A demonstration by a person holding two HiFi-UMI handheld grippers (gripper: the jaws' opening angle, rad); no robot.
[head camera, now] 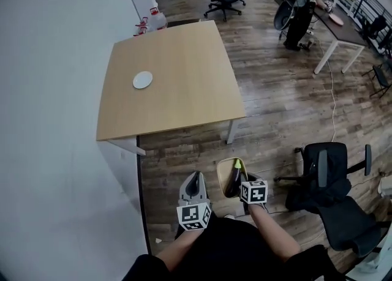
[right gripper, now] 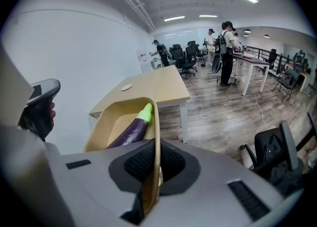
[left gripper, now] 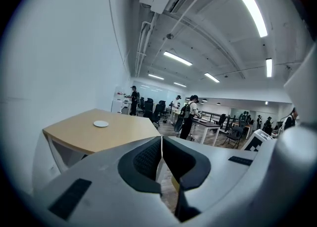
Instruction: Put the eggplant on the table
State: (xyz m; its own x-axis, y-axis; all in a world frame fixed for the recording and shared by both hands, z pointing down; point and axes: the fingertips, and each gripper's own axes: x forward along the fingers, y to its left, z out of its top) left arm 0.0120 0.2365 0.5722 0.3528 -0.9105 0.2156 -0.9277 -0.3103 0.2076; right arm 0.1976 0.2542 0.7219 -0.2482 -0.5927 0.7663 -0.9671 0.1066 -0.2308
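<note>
My left tongs (left gripper: 161, 158) are pressed together with nothing between them. They point ahead over the floor, short of the tabletop (head camera: 177, 71), which stands in front of me with a small white disc (head camera: 143, 79) on it.

Just to their right hangs a tan tray (right gripper: 119, 106), and the eggplant (right gripper: 131, 129) lies inside it, not yet on the tabletop. Its long axis runs away from me, with the green cap at the far end aimed toward the tabletop's near edge.

Further right, my right tongs (right gripper: 156, 164) are pinching the tray's right-hand rim, the thin wall clamped between the pads, and that grip alone carries the tray.

So the eggplant sits just left of my right tongs and right of my left ones, between the two. I judge the empty left tongs are the ones free to take it. They would have to come in from the side, across its length, once the tray is at the tabletop.
</note>
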